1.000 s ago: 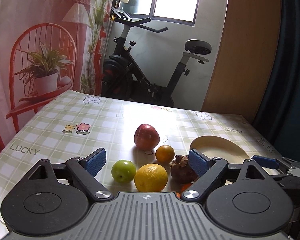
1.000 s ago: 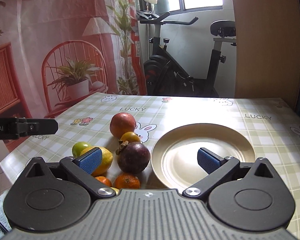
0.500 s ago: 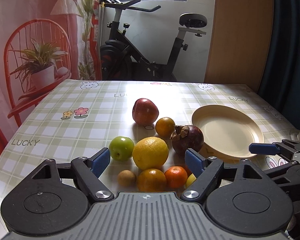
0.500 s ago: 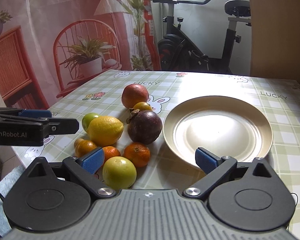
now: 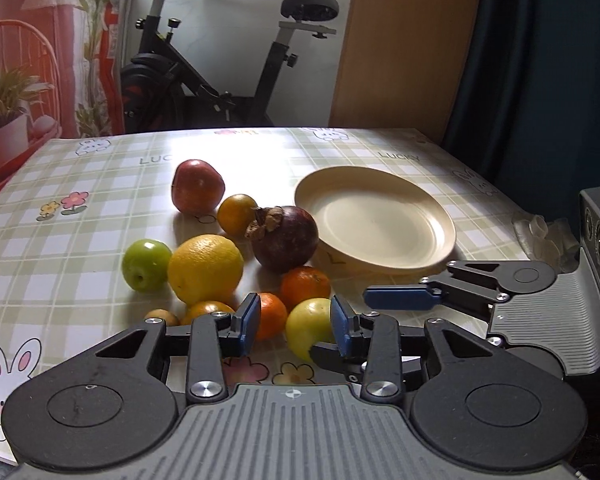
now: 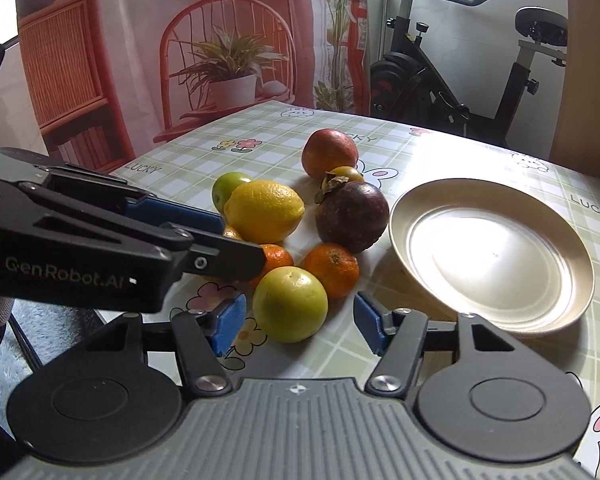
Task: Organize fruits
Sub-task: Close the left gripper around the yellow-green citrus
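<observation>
Low over the checked tablecloth point(image 5: 100, 184), both claws face the fruit pile.

Centre-bottom of the left wrist view, the left gripper point(image 5: 294, 322) has its blue pads partly parted, gripping nothing, with a small orange point(image 5: 270, 314) and the yellow-green fruit point(image 6: 290, 304) beyond them. Bottom centre of the right wrist view, the right gripper point(image 6: 298, 326) is spread wide, that fruit between its fingers, untouched. Farther up sit the lemon point(image 6: 264, 210), mangosteen point(image 6: 352, 216) and red apple point(image 6: 330, 154); the empty plate point(image 6: 416, 216) lies at right.
</observation>
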{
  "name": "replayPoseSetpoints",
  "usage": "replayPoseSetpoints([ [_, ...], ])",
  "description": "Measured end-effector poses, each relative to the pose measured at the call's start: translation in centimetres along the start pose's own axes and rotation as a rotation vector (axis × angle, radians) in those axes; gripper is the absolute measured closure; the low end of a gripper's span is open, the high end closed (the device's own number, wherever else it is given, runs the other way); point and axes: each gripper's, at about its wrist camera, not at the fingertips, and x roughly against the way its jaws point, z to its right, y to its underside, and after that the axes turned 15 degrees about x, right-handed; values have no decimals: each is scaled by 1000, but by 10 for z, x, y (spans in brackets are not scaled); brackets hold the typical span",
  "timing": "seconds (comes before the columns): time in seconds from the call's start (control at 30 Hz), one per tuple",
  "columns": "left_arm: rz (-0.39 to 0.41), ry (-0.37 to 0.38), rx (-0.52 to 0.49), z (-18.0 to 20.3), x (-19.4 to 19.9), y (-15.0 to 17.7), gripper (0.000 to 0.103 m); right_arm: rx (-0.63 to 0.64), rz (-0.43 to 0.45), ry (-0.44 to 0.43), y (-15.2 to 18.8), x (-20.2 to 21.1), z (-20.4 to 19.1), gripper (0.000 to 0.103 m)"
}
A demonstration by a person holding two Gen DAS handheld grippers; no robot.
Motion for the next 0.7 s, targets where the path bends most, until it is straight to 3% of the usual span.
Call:
replayPoseSetpoints([
  [0.3, -110, 38, 86, -6, -20, 0, 62, -17, 4, -29, 3, -8, 2, 49],
  [0.7, -159, 38, 119, -5, -35, 0, 62, -22, 10, -51, 7, -15, 3, 52],
])
